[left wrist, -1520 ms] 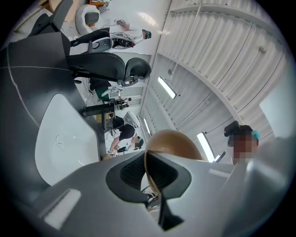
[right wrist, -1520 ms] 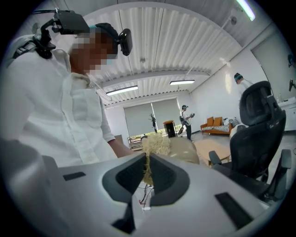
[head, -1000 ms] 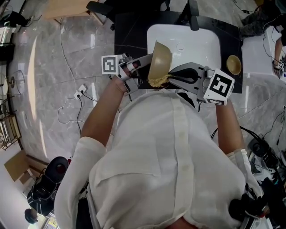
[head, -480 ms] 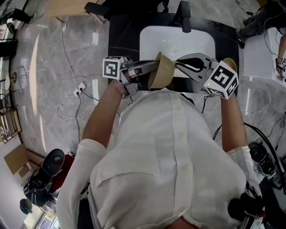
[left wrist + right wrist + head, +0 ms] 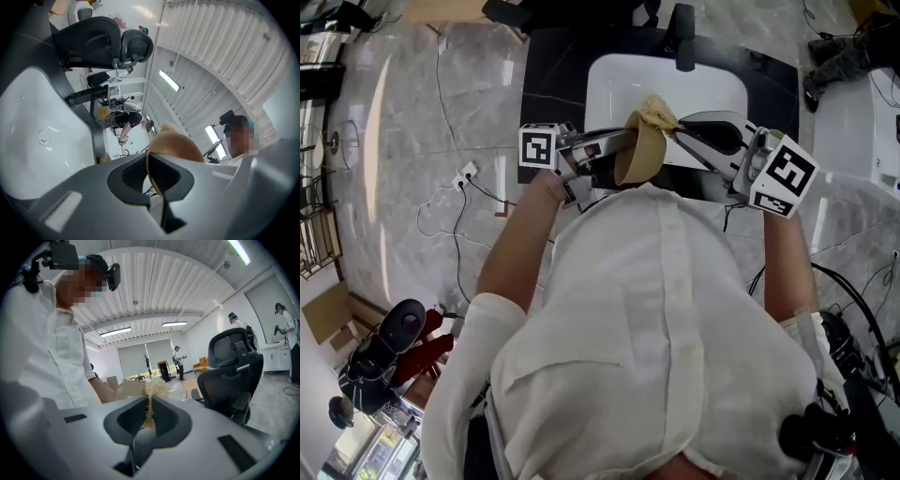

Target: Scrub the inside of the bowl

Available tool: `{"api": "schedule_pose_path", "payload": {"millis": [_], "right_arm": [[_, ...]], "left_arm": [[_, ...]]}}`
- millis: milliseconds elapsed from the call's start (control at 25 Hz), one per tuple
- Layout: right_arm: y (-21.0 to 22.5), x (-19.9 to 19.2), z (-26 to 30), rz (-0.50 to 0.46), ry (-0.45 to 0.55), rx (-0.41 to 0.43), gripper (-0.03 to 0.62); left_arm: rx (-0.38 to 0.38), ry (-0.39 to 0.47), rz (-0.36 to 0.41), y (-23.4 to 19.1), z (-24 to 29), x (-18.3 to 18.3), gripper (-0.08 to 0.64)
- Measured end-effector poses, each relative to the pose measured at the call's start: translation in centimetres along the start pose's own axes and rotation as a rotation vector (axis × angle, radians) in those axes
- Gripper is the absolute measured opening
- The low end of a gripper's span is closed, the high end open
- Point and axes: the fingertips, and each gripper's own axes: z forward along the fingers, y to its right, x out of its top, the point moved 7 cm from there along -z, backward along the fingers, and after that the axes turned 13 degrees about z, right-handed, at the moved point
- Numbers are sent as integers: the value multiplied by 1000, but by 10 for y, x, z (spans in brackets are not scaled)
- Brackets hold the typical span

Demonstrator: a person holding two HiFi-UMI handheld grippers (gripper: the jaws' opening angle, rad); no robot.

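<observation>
White sink [image 5: 712, 80] in a black counter [image 5: 553, 66], grey marble floor [image 5: 394, 187] around.
Over the sink's near edge, the left gripper [image 5: 617, 148] clamps the rim of the bowl [image 5: 639, 155], held on edge; the right gripper [image 5: 677, 127] pinches a fibrous scrubber [image 5: 656, 112] at its upper rim.

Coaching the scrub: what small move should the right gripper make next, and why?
Probably sweep the scrubber down into the bowl: the right gripper holds it at the bowl's far rim, while the left gripper clamps the bowl tilted over the sink.
</observation>
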Motion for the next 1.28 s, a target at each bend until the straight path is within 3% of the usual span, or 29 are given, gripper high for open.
{"api": "schedule_pose_path", "payload": {"millis": [400,600,760,880,1040,1280], "right_arm": [[-29,-4,-7,-25,-3,233,25],[-28,-18,-10,-11,-33,278,24],[-24,-33,-11,-14,-103,257,24],[-11,-45,-10,-24,-155,167,24],[4,-38,-20,-7,-97,65,23],[7,-23,-29,-36,-52,71,23]], "left_arm": [[84,114,14,-6,-13,3,14],[54,209,1,-5,-15,10,14],[15,274,-16,-2,-13,18,14],[-12,285,-9,3,-8,21,14],[-18,260,3,8,-2,21,14],[2,204,11,5,2,15,14]]}}
